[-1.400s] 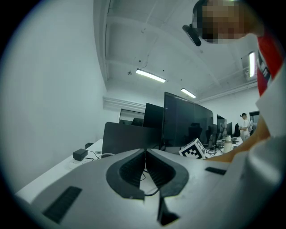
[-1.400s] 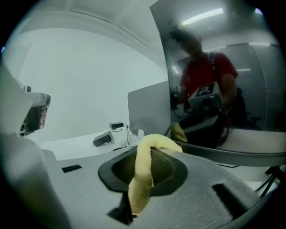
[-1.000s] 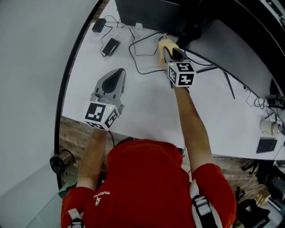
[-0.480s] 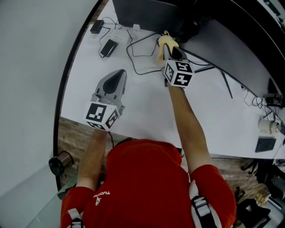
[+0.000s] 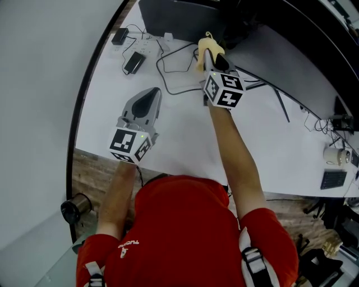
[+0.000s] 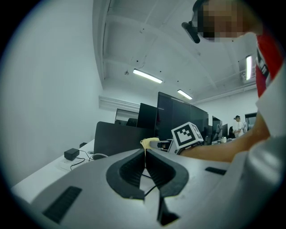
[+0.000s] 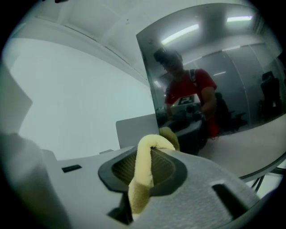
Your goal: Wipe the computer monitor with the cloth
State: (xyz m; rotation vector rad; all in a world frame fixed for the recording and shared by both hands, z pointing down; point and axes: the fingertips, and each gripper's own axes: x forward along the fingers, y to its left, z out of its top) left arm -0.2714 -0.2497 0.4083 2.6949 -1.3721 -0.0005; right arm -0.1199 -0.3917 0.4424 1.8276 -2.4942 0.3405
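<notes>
Toward the far left corner of the white surface (image 5: 179,134), a black adapter (image 5: 133,61) is lying among thin cables (image 5: 168,61). Just nearer, by the left edge, the left tool (image 5: 147,96) is being held with its jaws pressed together and nothing between them. Further right, at the far edge, the right tool (image 5: 212,57) is clamping the yellow cloth (image 5: 204,45). The cloth is sticking out just before the dark monitor (image 5: 174,17); whether it is touching the screen, I cannot tell.
</notes>
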